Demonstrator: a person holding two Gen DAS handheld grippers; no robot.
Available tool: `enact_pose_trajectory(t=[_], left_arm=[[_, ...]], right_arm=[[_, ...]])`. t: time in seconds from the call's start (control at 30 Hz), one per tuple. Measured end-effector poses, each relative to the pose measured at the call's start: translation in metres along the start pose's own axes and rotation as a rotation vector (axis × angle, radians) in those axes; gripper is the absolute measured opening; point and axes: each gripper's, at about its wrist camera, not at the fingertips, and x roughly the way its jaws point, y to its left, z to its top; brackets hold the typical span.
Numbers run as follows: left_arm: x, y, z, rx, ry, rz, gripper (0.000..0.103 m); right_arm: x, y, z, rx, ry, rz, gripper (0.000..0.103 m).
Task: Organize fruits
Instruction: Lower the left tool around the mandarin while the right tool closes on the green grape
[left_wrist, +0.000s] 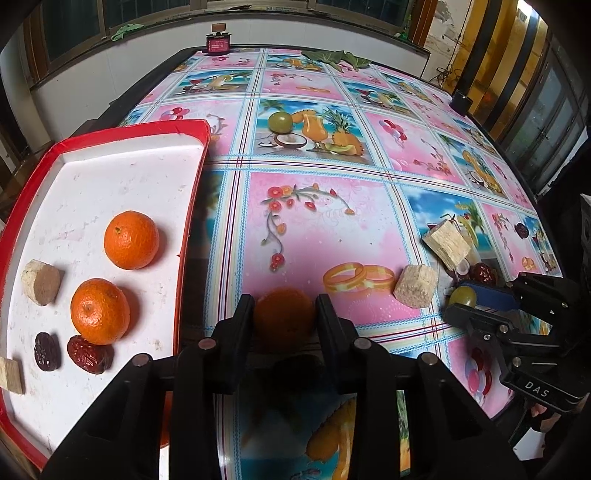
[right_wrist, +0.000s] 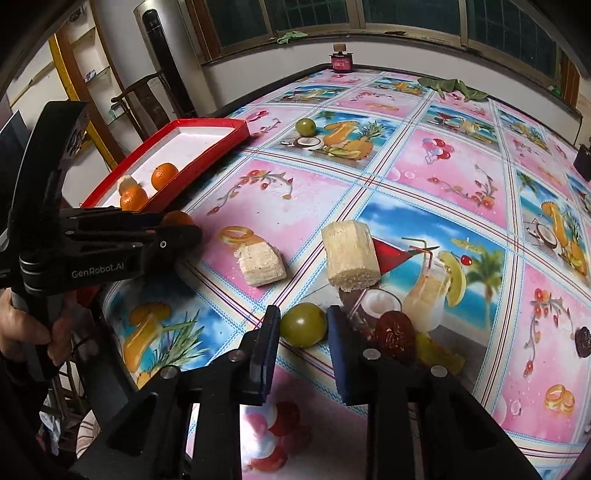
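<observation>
My left gripper is shut on an orange just right of the red-rimmed white tray. The tray holds two oranges, two red dates and sugarcane pieces. My right gripper has its jaws around a green fruit on the table, touching or nearly touching it. It shows in the left wrist view too. Another green fruit lies far back. Two sugarcane chunks and red dates lie on the cloth.
The table has a pink picture-print cloth. A red jar and green leaves sit at its far edge, a dark cup at the right edge. A chair stands beyond the tray.
</observation>
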Motion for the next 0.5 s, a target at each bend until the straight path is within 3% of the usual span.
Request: enact_pose_trajectory(t=[0.5], left_arm=[[-0.017, 0.0, -0.003, -0.013, -0.034, -0.025, 0.031]], right_arm=[[-0.022, 0.017, 0.004, -0.023, -0.041, 0.045, 0.025]])
